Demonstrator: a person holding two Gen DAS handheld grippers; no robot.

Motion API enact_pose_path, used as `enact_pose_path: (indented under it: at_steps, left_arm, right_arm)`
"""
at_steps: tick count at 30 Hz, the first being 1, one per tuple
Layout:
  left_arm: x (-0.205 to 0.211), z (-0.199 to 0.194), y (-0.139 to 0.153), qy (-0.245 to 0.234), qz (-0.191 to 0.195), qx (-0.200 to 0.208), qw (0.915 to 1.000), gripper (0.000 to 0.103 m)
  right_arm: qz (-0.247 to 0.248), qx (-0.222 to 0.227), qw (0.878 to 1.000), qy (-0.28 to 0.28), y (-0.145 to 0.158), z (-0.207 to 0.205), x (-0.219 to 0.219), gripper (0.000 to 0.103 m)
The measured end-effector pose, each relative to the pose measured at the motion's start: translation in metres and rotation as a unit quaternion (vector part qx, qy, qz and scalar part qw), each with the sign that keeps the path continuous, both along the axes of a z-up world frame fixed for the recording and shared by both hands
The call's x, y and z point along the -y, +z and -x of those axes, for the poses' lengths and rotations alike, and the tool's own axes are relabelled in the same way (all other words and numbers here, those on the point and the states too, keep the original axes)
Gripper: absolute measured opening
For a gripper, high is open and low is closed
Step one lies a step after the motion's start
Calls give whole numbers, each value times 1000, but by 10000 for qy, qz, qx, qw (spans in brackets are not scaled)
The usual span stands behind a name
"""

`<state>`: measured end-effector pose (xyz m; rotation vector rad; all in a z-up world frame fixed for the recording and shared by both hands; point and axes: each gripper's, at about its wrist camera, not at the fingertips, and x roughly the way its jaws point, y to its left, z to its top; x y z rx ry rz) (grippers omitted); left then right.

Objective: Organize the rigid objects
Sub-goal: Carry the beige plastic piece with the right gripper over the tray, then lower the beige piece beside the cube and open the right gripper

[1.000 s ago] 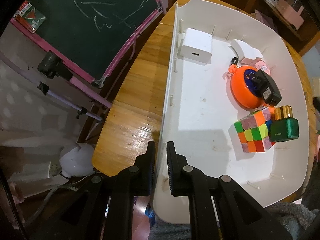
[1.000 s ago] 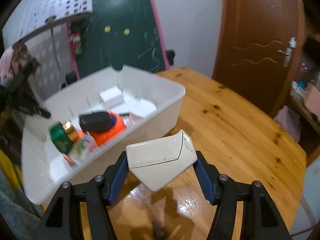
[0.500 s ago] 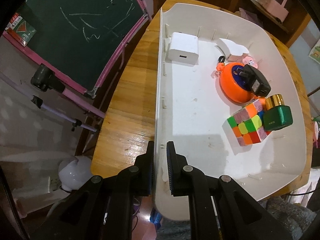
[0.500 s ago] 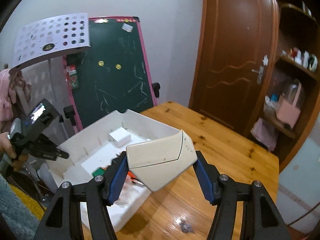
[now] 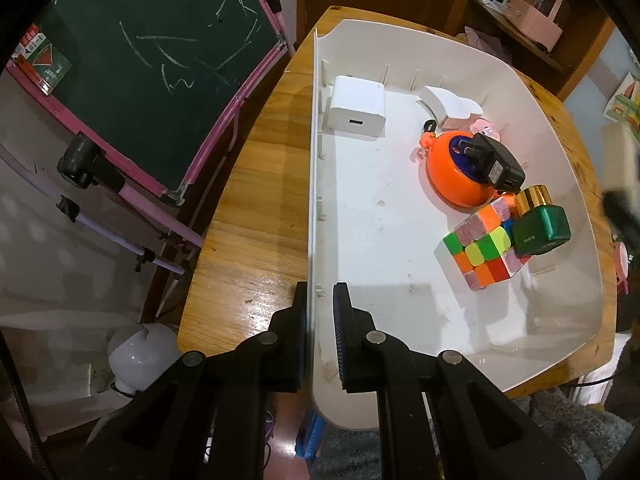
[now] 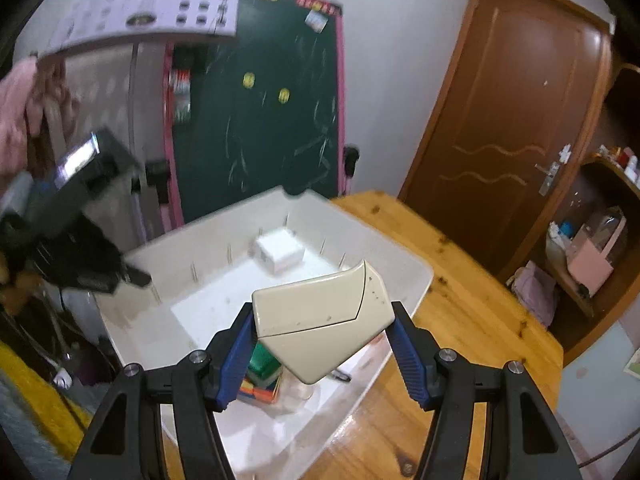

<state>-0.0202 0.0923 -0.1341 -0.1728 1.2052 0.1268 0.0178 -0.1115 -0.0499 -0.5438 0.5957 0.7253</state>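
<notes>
My left gripper (image 5: 320, 304) is shut on the near wall of the white bin (image 5: 316, 160). In the bin lie a white charger (image 5: 357, 107), a white curved piece (image 5: 442, 102), an orange round toy (image 5: 454, 172) with a black adapter (image 5: 494, 162) on it, a colour cube (image 5: 482, 252) and a green bottle with a gold cap (image 5: 540, 226). My right gripper (image 6: 322, 334) is shut on a beige angular plastic piece (image 6: 320, 326), held above the bin's near side (image 6: 420, 280). The left gripper shows in the right wrist view (image 6: 76, 224), blurred.
The bin stands on a round wooden table (image 5: 256, 216). A green chalkboard with a pink frame (image 5: 140, 60) stands beyond the table's left edge. A brown door (image 6: 508, 120) and a shelf with small items (image 6: 592, 256) are at the right.
My right gripper has risen and swung over the bin with the beige piece. My left gripper keeps its hold on the bin wall; the view of the bin has shifted slightly.
</notes>
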Motion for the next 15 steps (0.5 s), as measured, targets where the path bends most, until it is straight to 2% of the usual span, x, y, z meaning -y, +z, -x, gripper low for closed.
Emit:
enact_pose_path:
  at_steps: [4, 8, 11, 15]
  left_arm:
    - [-3, 1, 0, 27, 106, 43, 9999, 12]
    - [-3, 1, 0, 20, 125, 79, 9999, 12]
    - [-4, 2, 1, 32, 173, 95, 9998, 12]
    - [-6, 2, 0, 49, 243, 108, 9996, 12]
  right_arm:
    - [209, -220, 9995, 20, -21, -6, -6, 65]
    - [216, -667, 9974, 177, -36, -12, -18, 65]
    - [45, -1030, 9942, 315, -41, -13, -30, 65]
    - [216, -1165, 9917, 500, -49, -13, -55, 63]
